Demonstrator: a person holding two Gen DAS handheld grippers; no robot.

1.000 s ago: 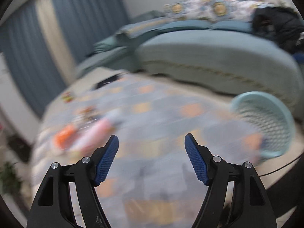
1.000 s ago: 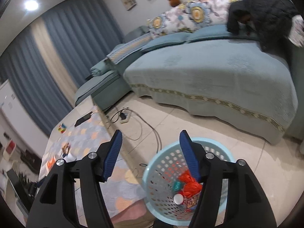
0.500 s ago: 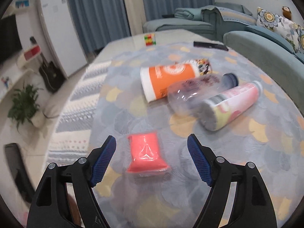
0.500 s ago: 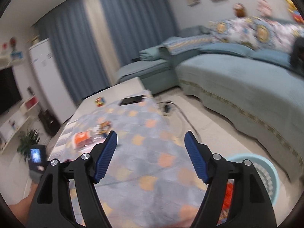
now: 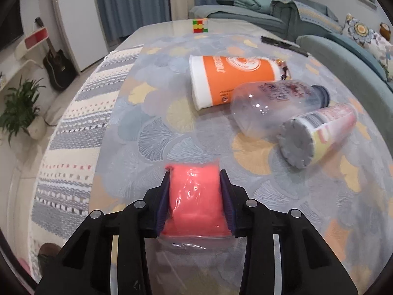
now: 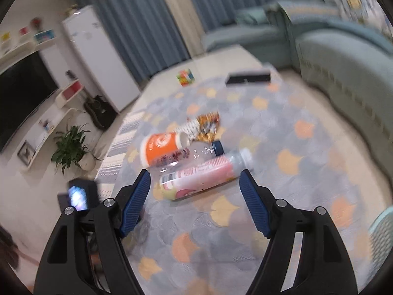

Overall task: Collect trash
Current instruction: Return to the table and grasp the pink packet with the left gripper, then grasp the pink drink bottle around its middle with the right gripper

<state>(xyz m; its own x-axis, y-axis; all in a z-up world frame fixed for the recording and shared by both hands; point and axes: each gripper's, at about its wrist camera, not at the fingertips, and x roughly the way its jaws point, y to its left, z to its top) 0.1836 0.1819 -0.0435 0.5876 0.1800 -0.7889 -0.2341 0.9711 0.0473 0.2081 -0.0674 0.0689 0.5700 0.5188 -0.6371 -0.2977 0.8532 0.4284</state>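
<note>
Living room with blue curtains (image 5: 137, 2), a white fridge (image 5: 76, 22) and a teal sofa (image 5: 326, 39) around a low table (image 5: 137, 113) under a cloth of grey and orange fan shapes.

We note our left gripper (image 5: 195, 184) clenched on a pink packet (image 5: 195, 196) in clear wrap — blue pads pressed to both its sides, the packet low over the near part of the table; whether it touches the cloth we cannot tell.

Beyond it lie three pieces of trash on their sides, close together: an orange cup (image 5: 233, 78) with a white rim, a clear bottle (image 5: 277, 103) with a dark cap touching the cup, and a pink bottle (image 5: 319, 130) with its grey base turned toward us, against the clear one. A snack wrapper (image 6: 206, 125) lies just behind the cup.

Our right gripper (image 6: 195, 194) hangs released above the table, jaws wide apart and holding nothing; the pink bottle shows between them in the right wrist view, farther on. That view is blurred.

Far end of table: a colour cube (image 5: 200, 25) and a black remote (image 5: 282, 44), well apart from the trash. A pale blue basket rim (image 6: 380, 236) shows at the right edge — contents not visible. Potted plant (image 5: 19, 108) and a dark guitar (image 5: 57, 66) stand on the floor to the left.
</note>
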